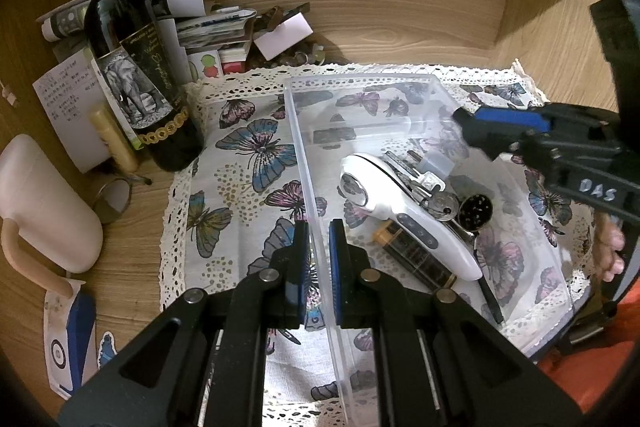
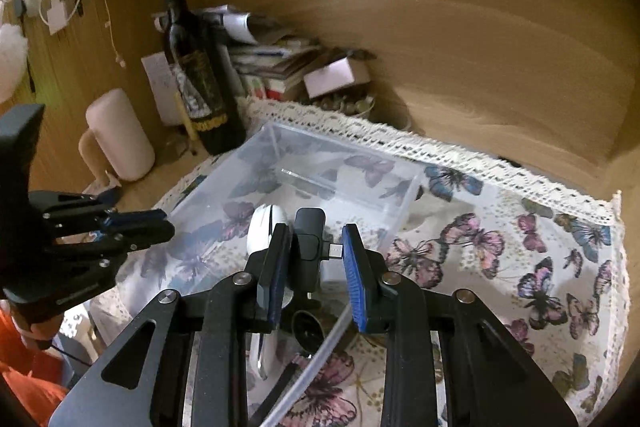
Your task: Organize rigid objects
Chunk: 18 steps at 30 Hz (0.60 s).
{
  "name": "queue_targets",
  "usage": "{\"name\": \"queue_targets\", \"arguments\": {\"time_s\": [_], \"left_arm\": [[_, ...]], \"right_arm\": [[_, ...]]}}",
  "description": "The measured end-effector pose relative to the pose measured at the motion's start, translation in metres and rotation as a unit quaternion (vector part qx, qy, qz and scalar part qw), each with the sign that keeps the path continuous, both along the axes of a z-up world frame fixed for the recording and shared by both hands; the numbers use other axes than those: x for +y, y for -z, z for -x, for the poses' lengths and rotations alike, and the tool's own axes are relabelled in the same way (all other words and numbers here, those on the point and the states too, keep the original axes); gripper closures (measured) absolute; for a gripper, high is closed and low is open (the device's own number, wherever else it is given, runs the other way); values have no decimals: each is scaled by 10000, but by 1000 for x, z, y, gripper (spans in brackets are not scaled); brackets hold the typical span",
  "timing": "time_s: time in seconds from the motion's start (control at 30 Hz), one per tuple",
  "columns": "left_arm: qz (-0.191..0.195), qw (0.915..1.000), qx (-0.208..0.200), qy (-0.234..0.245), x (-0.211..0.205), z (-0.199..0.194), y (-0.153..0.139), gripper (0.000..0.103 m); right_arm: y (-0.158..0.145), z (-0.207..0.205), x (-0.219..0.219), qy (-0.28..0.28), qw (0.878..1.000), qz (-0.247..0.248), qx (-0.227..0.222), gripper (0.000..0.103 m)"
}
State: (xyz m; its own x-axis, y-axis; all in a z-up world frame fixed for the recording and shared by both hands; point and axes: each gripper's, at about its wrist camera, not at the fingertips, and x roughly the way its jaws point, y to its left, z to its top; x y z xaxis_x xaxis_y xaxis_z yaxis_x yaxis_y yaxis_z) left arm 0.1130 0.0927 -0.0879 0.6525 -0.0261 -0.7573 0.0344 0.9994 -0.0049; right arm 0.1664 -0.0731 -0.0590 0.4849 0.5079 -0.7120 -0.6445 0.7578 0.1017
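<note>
Left gripper (image 1: 319,259) had its fingers pinched on the clear box's (image 1: 432,83) left wall, steadying it; right gripper (image 2: 318,269) held a small black USB-C adapter (image 2: 310,247) over it, best lowered before release.

My left gripper (image 1: 319,267): black angular linkage arms, silver round pivot pins, blue ribbed pads (image 1: 335,267). My right gripper (image 2: 316,259): same black frame, same blue pads (image 2: 356,267); side of body marked "DAS" in white handwriting. Orange sleeve (image 2: 24,383) visible at frame edge.
</note>
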Motion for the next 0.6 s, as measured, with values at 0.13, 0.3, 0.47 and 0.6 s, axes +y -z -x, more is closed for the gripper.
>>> {"name": "queue_targets", "arguments": {"time_s": [0.13, 0.3, 0.47, 0.6], "left_arm": [[18, 10000, -1, -2, 1, 0, 0, 94], [29, 10000, -9, -29, 2, 0, -1, 94], [119, 9998, -76, -149, 6, 2, -8, 94], [120, 9989, -310, -326, 7, 10, -21, 94]], "right_arm": [[11, -7, 8, -53, 9997, 108, 209, 78], [15, -8, 6, -23, 9992, 101, 374, 78], [2, -1, -5, 47, 9997, -49, 248, 76], [-12, 11, -18, 152, 9997, -210, 27, 70]]}}
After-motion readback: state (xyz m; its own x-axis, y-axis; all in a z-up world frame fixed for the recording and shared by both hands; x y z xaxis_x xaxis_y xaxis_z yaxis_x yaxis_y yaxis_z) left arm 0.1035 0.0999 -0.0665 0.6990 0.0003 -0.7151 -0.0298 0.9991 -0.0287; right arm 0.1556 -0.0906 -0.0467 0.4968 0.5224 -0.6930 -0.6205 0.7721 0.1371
